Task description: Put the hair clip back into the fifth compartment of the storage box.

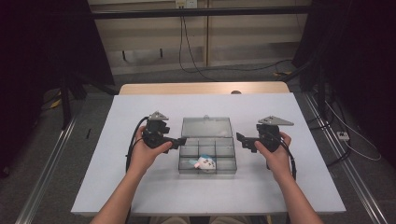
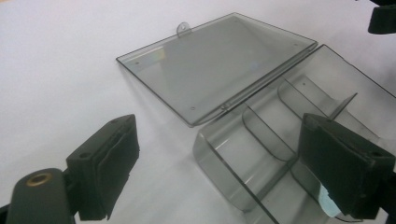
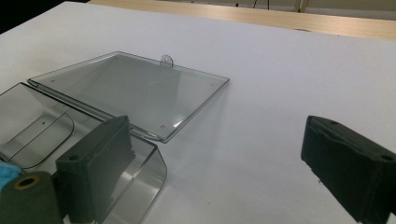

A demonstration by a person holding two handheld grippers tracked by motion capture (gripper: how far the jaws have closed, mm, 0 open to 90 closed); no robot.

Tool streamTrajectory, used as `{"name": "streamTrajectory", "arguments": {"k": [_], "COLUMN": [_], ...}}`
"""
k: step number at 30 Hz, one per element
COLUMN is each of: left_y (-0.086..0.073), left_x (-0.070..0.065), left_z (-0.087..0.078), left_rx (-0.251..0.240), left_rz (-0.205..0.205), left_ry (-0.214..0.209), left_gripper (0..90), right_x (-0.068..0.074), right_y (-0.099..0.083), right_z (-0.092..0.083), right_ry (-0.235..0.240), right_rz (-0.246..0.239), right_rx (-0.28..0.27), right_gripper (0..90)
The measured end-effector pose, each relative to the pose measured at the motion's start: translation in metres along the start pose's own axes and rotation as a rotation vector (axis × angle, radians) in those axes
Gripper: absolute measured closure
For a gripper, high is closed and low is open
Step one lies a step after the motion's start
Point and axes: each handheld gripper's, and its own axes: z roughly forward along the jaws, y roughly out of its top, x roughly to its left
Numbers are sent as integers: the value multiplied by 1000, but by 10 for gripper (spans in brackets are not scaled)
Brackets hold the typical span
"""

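Two forearms come in from the near edge of a white table [image 1: 140, 186], each hand holding a black gripper. Between them lies a smoky clear plastic organiser box [image 1: 207, 151], its lid [image 1: 207, 127] swung fully back and lying flat on the table beyond the compartments.

Just left of the box is the left gripper [image 1: 181, 140], its fingers [image 2: 105, 163] spread wide with nothing between them. Seen from that gripper, the near corner of the box sits between the fingers, one finger over bare table, the other over the curved dividers.

Facing it from the box's other side is the right gripper [image 1: 239, 137], just beside the wall. Its fingers [image 3: 100, 161] are also parted and empty; one hangs over the box's corner compartment, the other over bare table.

A small white and blue toy [image 1: 204, 162] rests in a compartment of the front row, nearer the person than both sets of fingers and touched by neither.
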Motion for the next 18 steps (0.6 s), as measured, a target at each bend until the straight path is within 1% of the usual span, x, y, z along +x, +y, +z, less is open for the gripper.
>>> {"name": "streamTrajectory", "arguments": {"k": [1, 2, 3, 6, 11, 14, 17, 18], "left_y": [0, 0, 0, 1, 2, 1, 1, 1], "left_x": [2, 3, 4, 8, 13, 17, 20, 21], "left_z": [0, 1, 1, 2, 4, 6, 8, 8], "left_rx": [5, -1, 1, -3, -2, -3, -6, -9], "left_rz": [0, -8, -11, -20, -34, -37, -54, -55], "left_ry": [3, 9, -5, 10, 24, 28, 39, 40], "left_gripper": [130, 130, 130, 129, 129, 128, 123, 121], "right_x": [0, -1, -1, -2, -3, -4, -5, -5], "right_y": [0, 0, 0, 0, 0, 2, 3, 3], "right_z": [0, 1, 1, 2, 4, 8, 13, 15], "right_ry": [-3, -6, -6, 0, -10, -17, -12, -19], "right_rz": [0, -2, 2, 10, 4, -1, 19, 16], "right_rx": [1, 4, 5, 6, 11, 22, 22, 24], "right_gripper": [84, 84, 84, 84, 83, 83, 82, 83]}}
